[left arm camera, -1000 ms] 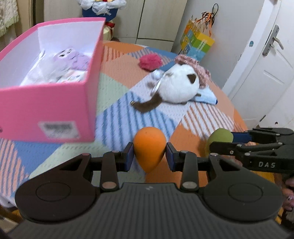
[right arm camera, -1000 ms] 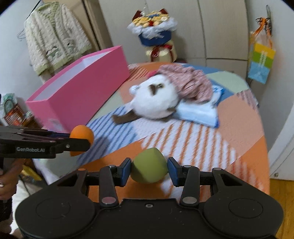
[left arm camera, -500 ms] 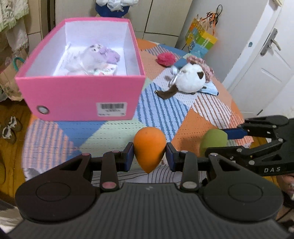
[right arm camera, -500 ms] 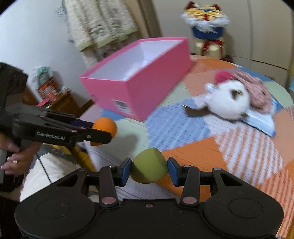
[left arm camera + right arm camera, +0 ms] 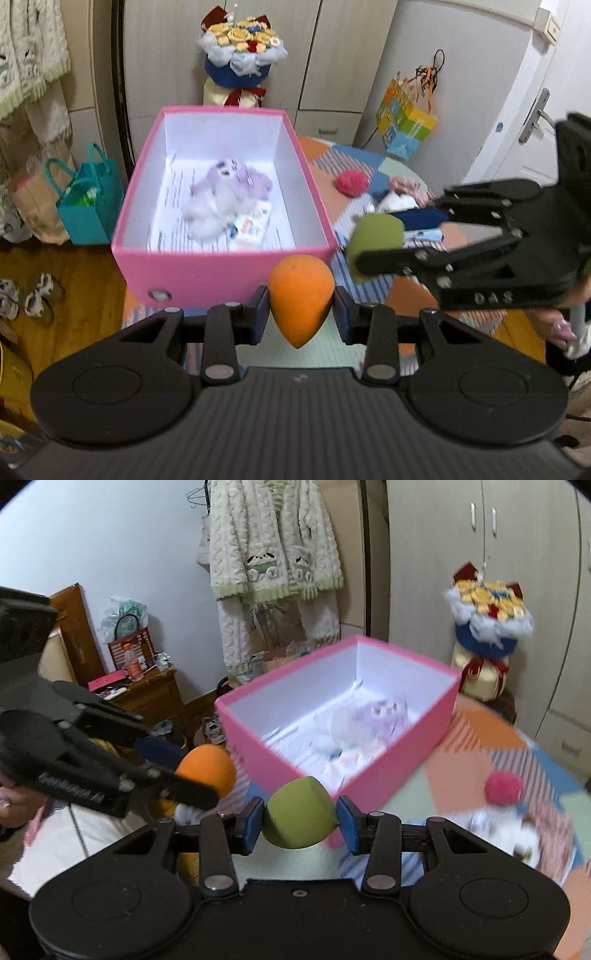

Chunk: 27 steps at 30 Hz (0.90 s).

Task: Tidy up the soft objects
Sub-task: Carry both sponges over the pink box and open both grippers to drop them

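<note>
Left claw (image 5: 301,310) clamped on an orange teardrop-shaped foam sponge (image 5: 300,295), pointed end down, just in front of the near wall of the open pink cardboard box (image 5: 221,275). Right claw (image 5: 301,825) pinched on an olive-green egg-shaped foam sponge (image 5: 300,818), near the box's front corner, beside the orange one. Inside the box: a lilac-and-white plush toy (image 5: 225,192) on printed paper. Beyond the box's right wall, on the patchwork-covered surface (image 5: 369,155): a fuzzy magenta pompom (image 5: 351,181) and, partly hidden behind the right claw, a white plush toy (image 5: 513,830), blurred. Behind the box, a blue-wrapped bouquet (image 5: 242,51); left of it on the floor, a teal gift bag (image 5: 90,206).
</note>
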Motion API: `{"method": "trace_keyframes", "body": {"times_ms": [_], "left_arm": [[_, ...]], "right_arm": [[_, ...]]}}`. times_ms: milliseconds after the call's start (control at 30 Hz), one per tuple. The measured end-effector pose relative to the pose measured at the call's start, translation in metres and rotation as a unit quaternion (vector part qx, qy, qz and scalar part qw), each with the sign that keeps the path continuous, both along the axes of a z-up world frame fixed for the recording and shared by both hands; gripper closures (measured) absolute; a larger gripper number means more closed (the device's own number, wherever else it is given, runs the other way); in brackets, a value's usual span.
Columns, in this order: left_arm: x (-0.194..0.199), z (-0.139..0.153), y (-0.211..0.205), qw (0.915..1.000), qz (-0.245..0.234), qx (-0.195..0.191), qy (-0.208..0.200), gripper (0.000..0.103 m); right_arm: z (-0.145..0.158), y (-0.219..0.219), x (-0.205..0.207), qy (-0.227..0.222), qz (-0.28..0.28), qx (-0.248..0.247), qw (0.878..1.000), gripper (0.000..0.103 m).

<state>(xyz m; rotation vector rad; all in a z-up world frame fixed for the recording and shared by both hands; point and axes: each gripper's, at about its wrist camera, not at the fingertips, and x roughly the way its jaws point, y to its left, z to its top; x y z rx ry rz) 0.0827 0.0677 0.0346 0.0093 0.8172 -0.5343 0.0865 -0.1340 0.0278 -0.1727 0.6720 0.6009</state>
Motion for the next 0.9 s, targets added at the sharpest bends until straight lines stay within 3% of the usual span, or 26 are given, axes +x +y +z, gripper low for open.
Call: {"method": "trace_keyframes", "body": {"times_ms": [400,733,900], "left_arm": [[0.115,0.015,0.001,0.9992,0.034,0.012,-0.017,0.067],[0.227,-0.033,-0.023,0.9965,0.076,0.036,-0.004,0.067],[0.263,-0.052,-0.032,0.9953,0.084,0.045,0.018,0.067]], "right_arm": [[0.027,0.015,0.116,-0.038,-0.013,-0.007,0.999,0.055],[-0.018,0.046,0.210,-0.032,-0.002,-0.137,0.990,0.054],[-0.037,0.050,0.243,-0.012,0.010,-0.169,0.986,0.055]]}}
